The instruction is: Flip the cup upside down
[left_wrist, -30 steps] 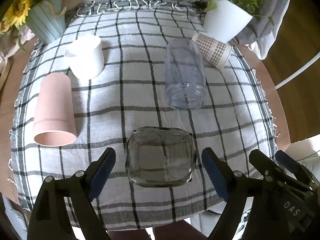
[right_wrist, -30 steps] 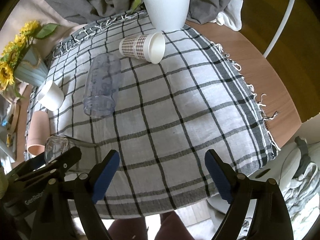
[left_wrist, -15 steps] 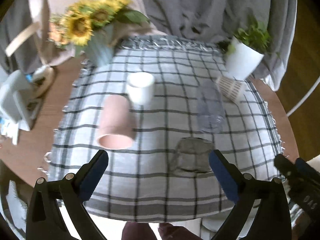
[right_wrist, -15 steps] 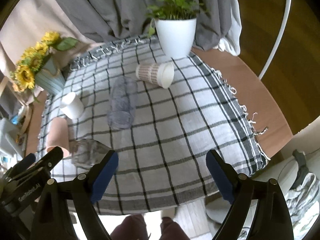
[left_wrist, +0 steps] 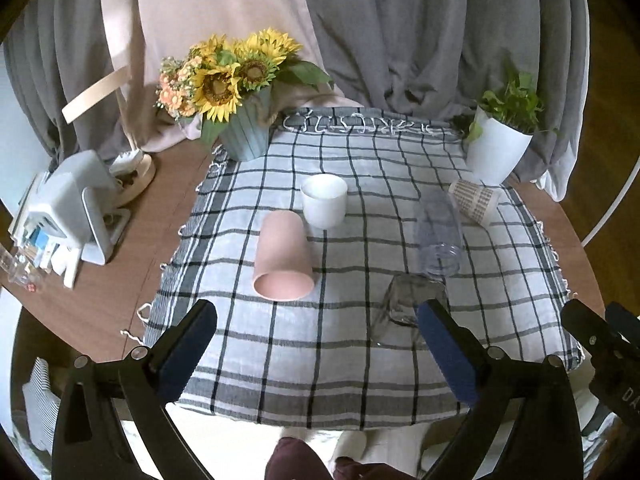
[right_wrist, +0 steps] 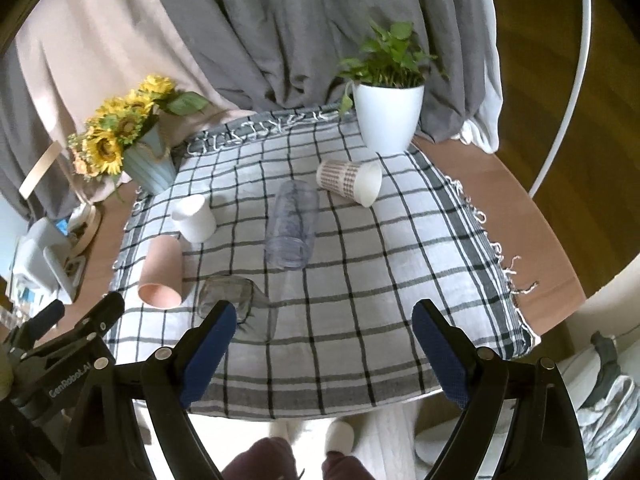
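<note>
Glass cup (left_wrist: 408, 306) is now left upside down on the bench; both claws, spread and empty, have been withdrawn, so flipping appears done.

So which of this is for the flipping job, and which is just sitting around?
Job: pink cup, white cup, clear tumbler, patterned paper cup, glass, both grippers, left, right.

Lying about: sunflower vase, potted plant, checked cloth.

The left gripper (left_wrist: 316, 344) hangs with its blue-padded jaws spread wide, holding nothing. The right gripper (right_wrist: 320, 344) sits just beside it, level with it, jaws equally wide apart and empty.
</note>
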A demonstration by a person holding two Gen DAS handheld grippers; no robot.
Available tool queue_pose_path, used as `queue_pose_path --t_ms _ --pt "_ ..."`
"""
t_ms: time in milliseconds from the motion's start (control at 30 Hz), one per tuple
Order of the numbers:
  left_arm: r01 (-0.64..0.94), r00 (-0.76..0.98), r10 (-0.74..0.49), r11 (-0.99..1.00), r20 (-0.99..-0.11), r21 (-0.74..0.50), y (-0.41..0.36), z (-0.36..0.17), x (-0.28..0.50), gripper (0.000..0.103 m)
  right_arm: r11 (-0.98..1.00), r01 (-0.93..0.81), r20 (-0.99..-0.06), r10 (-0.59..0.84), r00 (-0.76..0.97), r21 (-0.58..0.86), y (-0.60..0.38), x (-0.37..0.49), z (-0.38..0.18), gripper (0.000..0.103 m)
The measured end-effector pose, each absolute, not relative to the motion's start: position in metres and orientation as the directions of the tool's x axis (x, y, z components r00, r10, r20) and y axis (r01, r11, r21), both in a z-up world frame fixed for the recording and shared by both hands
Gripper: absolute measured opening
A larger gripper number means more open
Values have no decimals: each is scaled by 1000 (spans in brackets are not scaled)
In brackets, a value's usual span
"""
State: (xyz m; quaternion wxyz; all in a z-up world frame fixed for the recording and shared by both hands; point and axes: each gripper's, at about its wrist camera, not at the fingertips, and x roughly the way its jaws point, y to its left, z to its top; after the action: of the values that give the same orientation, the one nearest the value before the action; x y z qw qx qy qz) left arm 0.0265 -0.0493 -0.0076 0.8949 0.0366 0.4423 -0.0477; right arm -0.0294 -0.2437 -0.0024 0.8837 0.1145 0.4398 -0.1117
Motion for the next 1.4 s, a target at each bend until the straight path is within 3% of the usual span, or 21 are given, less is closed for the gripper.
queue_pose_path --t_ms 1400 --pt "144 632 -61 989 -773 39 -49 5 6 103 962 262 -793 -97 602 81 -235 -39 1 90"
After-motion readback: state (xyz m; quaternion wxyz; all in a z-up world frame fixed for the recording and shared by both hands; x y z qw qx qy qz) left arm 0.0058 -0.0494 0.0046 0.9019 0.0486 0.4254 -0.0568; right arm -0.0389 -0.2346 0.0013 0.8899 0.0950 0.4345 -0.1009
